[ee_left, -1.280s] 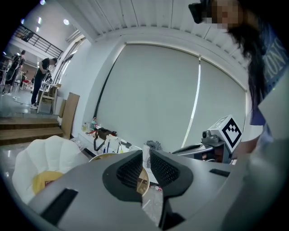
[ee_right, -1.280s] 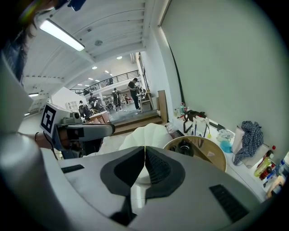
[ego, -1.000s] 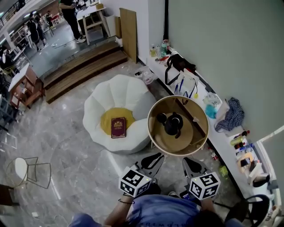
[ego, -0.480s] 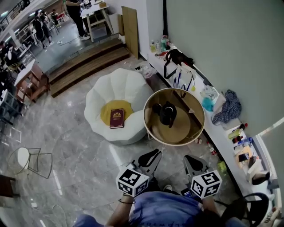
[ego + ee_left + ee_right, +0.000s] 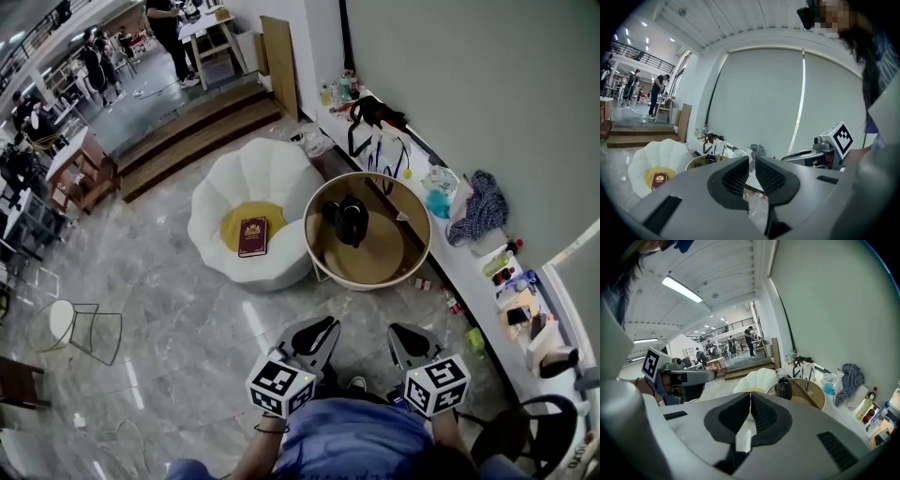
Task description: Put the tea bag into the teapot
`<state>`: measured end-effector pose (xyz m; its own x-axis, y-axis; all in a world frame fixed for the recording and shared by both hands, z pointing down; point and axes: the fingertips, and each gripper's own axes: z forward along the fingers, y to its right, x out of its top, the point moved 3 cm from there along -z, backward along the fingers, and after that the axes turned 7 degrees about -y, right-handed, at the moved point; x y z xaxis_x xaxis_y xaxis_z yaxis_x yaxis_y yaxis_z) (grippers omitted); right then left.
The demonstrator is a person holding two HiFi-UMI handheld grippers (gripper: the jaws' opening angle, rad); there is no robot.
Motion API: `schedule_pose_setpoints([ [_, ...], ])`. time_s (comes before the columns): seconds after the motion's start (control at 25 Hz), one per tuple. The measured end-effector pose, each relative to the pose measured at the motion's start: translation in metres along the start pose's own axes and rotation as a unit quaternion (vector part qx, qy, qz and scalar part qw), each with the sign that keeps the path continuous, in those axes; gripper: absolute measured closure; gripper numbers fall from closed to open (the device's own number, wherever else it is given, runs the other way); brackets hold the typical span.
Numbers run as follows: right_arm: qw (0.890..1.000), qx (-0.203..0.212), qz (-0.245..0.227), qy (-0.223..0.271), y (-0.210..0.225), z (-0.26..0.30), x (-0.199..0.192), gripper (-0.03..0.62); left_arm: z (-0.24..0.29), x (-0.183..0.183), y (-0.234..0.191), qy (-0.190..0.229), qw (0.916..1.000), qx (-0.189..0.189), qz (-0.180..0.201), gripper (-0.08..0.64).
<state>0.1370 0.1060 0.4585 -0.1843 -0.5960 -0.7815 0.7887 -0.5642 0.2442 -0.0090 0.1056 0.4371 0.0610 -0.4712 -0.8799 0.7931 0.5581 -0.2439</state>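
Grey marble floor (image 5: 178,319) spreads below. On the round desk (image 5: 373,278) stands the black teapot (image 5: 349,220), well apart from both tools. The left tool (image 5: 317,330) shows a narrow, empty gap, and the right tool (image 5: 411,337) has its jaws pressed together.

Head cam is looking steeply down from above my fingers (image 5: 317,336). Gripper cams are riding close behind their jaws, facing forward. All three are catching the round table (image 5: 375,267) and teapot (image 5: 349,220), well ahead.
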Motion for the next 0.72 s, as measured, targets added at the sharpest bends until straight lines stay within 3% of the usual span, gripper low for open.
schedule_pose_setpoints([
  [0.72, 0.999, 0.006, -0.025, 0.023, -0.005, -0.037, -0.018, 0.572, -0.023, -0.014, 0.043, 0.010, 0.9997, 0.015, 0.016, 0.508],
])
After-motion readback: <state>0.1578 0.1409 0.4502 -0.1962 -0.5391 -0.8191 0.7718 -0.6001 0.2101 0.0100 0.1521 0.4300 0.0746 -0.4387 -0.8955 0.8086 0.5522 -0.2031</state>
